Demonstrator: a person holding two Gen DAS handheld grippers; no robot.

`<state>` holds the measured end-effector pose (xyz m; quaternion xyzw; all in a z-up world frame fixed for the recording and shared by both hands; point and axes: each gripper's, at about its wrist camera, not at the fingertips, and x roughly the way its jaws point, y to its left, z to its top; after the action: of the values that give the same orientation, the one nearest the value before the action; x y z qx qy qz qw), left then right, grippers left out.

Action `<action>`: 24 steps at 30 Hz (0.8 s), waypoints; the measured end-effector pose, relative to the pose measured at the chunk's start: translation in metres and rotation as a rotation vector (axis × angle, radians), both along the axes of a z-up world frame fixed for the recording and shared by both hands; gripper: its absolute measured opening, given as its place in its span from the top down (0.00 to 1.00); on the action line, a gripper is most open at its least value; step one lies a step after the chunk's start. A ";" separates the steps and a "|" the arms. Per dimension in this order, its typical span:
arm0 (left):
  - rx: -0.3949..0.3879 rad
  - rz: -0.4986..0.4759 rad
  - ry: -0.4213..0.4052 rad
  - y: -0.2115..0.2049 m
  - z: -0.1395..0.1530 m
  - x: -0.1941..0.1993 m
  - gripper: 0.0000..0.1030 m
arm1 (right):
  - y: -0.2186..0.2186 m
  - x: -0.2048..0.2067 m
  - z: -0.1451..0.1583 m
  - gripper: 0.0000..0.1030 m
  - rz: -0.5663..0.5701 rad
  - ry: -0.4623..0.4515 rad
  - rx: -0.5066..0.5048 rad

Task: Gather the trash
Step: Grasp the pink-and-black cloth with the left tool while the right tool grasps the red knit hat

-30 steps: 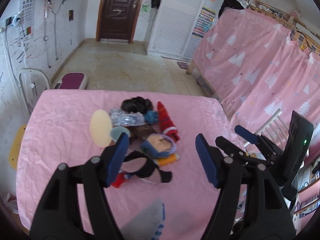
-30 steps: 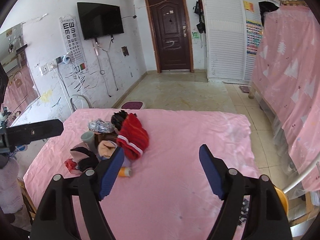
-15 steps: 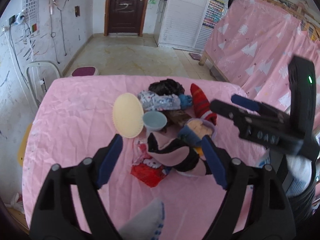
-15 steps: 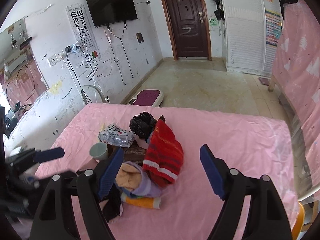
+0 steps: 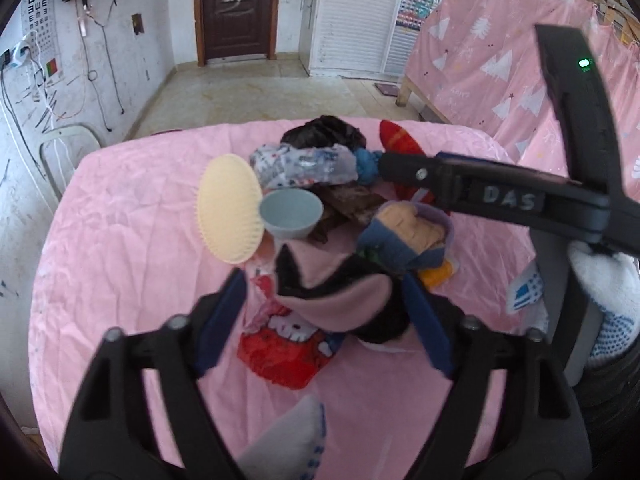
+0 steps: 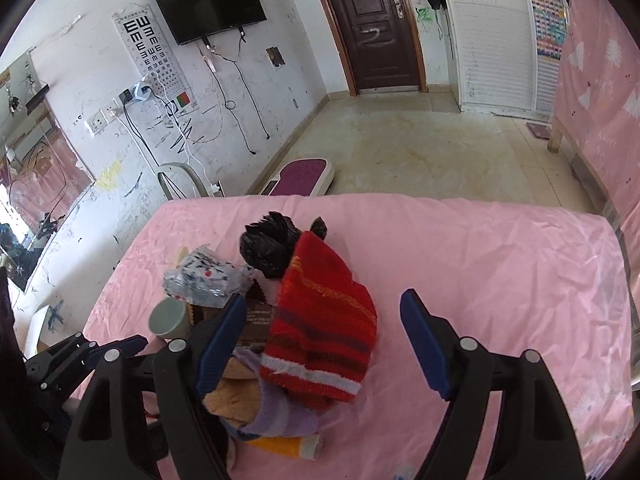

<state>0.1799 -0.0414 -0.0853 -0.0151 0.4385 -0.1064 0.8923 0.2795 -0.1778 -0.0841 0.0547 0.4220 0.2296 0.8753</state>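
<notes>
A pile of clutter lies on the pink table [image 5: 120, 248]. In the left wrist view my left gripper [image 5: 324, 320] is open, low over a pink-and-black cloth [image 5: 340, 300] and a red snack wrapper [image 5: 280, 352]. Behind these lie a crumpled clear printed wrapper [image 5: 304, 166], a black plastic bag [image 5: 324, 132] and a brown wrapper [image 5: 352, 200]. My right gripper [image 6: 322, 340] is open above a red striped knit sock [image 6: 324, 320]; its arm [image 5: 480, 192] crosses the left wrist view. The black bag [image 6: 268, 246] and the clear wrapper [image 6: 204, 276] lie beyond it.
A yellow ribbed disc [image 5: 230, 208], a grey-blue cup [image 5: 290, 212], a purple-and-tan sock [image 6: 256, 400] and an orange item [image 6: 284, 446] sit in the pile. A white chair [image 5: 64, 152] stands at the table's left. Pink curtains [image 5: 500, 60] hang on the right.
Both grippers have moved closer to the pile and lower. The right gripper has swung in over the red sock and now crosses the left wrist view. Both stay open.
</notes>
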 end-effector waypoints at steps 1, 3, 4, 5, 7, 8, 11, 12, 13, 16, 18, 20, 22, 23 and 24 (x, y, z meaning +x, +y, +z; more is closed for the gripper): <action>-0.001 -0.001 -0.007 0.000 0.001 0.000 0.40 | 0.000 0.001 -0.002 0.35 -0.003 0.006 0.003; 0.009 -0.007 -0.026 -0.002 0.002 -0.001 0.51 | -0.004 0.003 -0.007 0.47 -0.007 0.018 0.010; 0.011 -0.007 -0.032 -0.004 0.003 -0.002 0.53 | -0.005 0.002 -0.008 0.54 -0.005 0.019 0.010; 0.009 -0.005 -0.034 -0.004 0.003 -0.002 0.55 | -0.005 0.000 -0.007 0.57 0.002 0.015 0.010; -0.003 -0.001 -0.036 -0.003 0.003 -0.002 0.58 | -0.004 -0.004 -0.005 0.73 0.006 -0.008 -0.002; -0.011 0.001 -0.038 -0.002 0.004 -0.002 0.60 | -0.003 -0.006 -0.004 0.75 0.007 -0.016 -0.004; -0.019 0.004 -0.040 0.000 0.006 -0.004 0.65 | -0.003 -0.011 -0.001 0.83 0.007 -0.034 -0.007; -0.020 0.005 -0.041 0.000 0.007 -0.005 0.67 | -0.005 -0.012 0.000 0.85 0.006 -0.037 -0.005; -0.020 0.006 -0.043 0.000 0.008 -0.007 0.68 | -0.007 -0.013 0.000 0.87 0.003 -0.041 -0.003; -0.038 0.004 -0.047 0.001 0.012 -0.012 0.70 | -0.016 -0.020 0.006 0.88 -0.009 -0.059 0.015; -0.046 0.001 -0.052 0.001 0.014 -0.016 0.72 | -0.020 -0.026 0.011 0.89 -0.016 -0.072 0.023; -0.047 -0.001 -0.057 0.001 0.015 -0.020 0.72 | -0.026 -0.032 0.015 0.89 -0.026 -0.084 0.032; -0.047 -0.002 -0.062 0.001 0.016 -0.024 0.75 | -0.032 -0.037 0.018 0.91 -0.032 -0.093 0.038; -0.045 -0.006 -0.066 0.001 0.018 -0.025 0.81 | -0.033 -0.040 0.019 0.91 -0.034 -0.096 0.038; -0.039 -0.009 -0.078 0.000 0.020 -0.030 0.84 | -0.035 -0.043 0.021 0.93 -0.040 -0.102 0.037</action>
<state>0.1504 -0.0418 -0.0656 -0.0261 0.4012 -0.1196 0.9078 0.2368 -0.2129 -0.0628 0.0675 0.3714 0.2226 0.8989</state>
